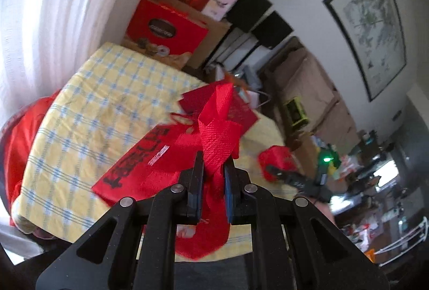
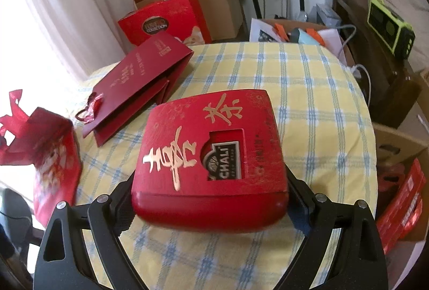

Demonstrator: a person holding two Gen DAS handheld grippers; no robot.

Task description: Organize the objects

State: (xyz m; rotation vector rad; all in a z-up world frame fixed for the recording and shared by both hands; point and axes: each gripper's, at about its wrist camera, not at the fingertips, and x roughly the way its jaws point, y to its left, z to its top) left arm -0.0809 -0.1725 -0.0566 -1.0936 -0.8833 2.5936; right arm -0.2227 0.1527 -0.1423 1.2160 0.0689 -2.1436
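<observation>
The left claw pinches the red bag by its thin handle, which may slip or tear. The right claw grips the tea box only at its near end, so it may tip onto the counter.

Window: white curtain at 10 o'clock in the left wrist view, daylight glowing through.
Wall: pale, with a dark-framed painting at 2 o'clock.
Table: round, under a yellow cloth with blue checks, at the centre of the right wrist view.
Boxes: cardboard cartons stacked at 12 o'clock beyond the table.
Speakers: two black boxes against the wall at 1 o'clock.
Sofa: brown-covered at 3 o'clock below the painting.
</observation>
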